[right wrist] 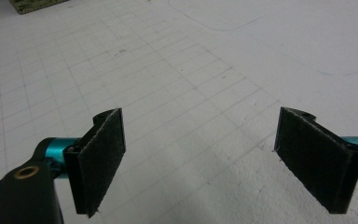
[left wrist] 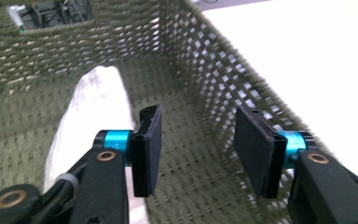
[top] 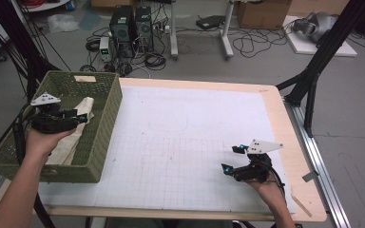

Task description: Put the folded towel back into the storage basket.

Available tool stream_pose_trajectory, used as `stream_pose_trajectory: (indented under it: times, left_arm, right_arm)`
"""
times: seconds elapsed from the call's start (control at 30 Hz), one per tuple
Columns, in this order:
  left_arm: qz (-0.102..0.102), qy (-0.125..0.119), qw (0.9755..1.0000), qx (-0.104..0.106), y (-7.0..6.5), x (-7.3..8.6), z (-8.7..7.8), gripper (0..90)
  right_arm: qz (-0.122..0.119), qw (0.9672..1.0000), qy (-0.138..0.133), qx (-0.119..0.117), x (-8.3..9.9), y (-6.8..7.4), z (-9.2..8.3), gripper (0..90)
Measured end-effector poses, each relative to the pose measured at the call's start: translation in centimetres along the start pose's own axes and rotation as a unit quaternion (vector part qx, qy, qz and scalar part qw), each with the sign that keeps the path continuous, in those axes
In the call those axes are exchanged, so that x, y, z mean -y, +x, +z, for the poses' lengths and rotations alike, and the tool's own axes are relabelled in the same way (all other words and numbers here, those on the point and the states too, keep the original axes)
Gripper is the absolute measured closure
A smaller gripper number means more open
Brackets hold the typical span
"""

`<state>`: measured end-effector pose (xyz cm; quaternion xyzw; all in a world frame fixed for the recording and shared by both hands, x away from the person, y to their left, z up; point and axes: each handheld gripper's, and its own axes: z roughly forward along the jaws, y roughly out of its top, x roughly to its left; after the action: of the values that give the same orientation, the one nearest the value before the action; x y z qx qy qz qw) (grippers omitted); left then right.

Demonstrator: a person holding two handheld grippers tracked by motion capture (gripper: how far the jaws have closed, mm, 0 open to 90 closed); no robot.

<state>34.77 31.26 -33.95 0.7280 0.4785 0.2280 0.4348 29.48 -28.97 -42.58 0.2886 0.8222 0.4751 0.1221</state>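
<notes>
High view: your left tool (top: 78, 117) hangs over the inside of the green woven basket (top: 105, 124), which sits at the left edge of the worktop (top: 285, 123). A white folded cloth (top: 78, 130) lies on the basket floor, running from the far wall toward the near wall, directly under and beside the left tool.

Left gripper view: the left tool (left wrist: 196, 149) is released, its two pads apart with nothing between them. The cloth (left wrist: 93, 105) lies below and to the left of the left pad, clear of both pads. The basket wall (left wrist: 205, 70) runs along the right pad's side.

High view: your right tool (top: 233, 159) rests low over the white grid sheet (top: 180, 142), well apart from the basket, near the worktop's front right corner.

Right gripper view: the right tool (right wrist: 200, 158) is released, pads wide apart, with bare grid sheet (right wrist: 177, 70) between them.
</notes>
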Motion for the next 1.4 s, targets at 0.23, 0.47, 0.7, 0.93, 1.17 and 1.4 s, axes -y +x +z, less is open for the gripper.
stream_pose_trajectory:
  times: [0.23, 0.47, 0.7, 0.93, 1.17, 1.4]
  left_arm:
    - [0.006, -0.026, 0.9994, 0.021, -1.1, -0.5, -1.2, 45.6]
    - [0.019, -0.047, 0.9980, 0.039, -2.8, -0.8, -1.9, 40.9]
    - [0.030, -0.065, 0.9957, 0.058, -4.5, -0.9, -2.1, 39.4]
    - [0.046, -0.078, 0.9934, 0.071, -5.8, -0.8, -1.9, 39.0]
    - [0.054, -0.089, 0.9909, 0.086, -6.4, -0.7, -2.1, 37.8]
    - [0.061, -0.097, 0.9888, 0.095, -7.2, -0.8, -2.5, 37.6]
  right_arm:
    - [0.001, 1.0000, -0.002, 0.000, -0.1, 0.1, -0.1, 14.7]
    - [-0.002, 1.0000, -0.005, 0.004, -0.1, 0.2, -0.2, 13.8]
    - [-0.001, 1.0000, -0.006, 0.004, -0.2, 0.2, -0.2, 13.1]
    - [0.003, 1.0000, -0.009, 0.003, -0.2, 0.2, -0.4, 12.9]
    - [0.001, 1.0000, -0.010, 0.002, -0.2, 0.2, -0.3, 12.7]
    - [0.000, 0.9999, -0.011, 0.002, -0.3, 0.2, -0.3, 12.7]
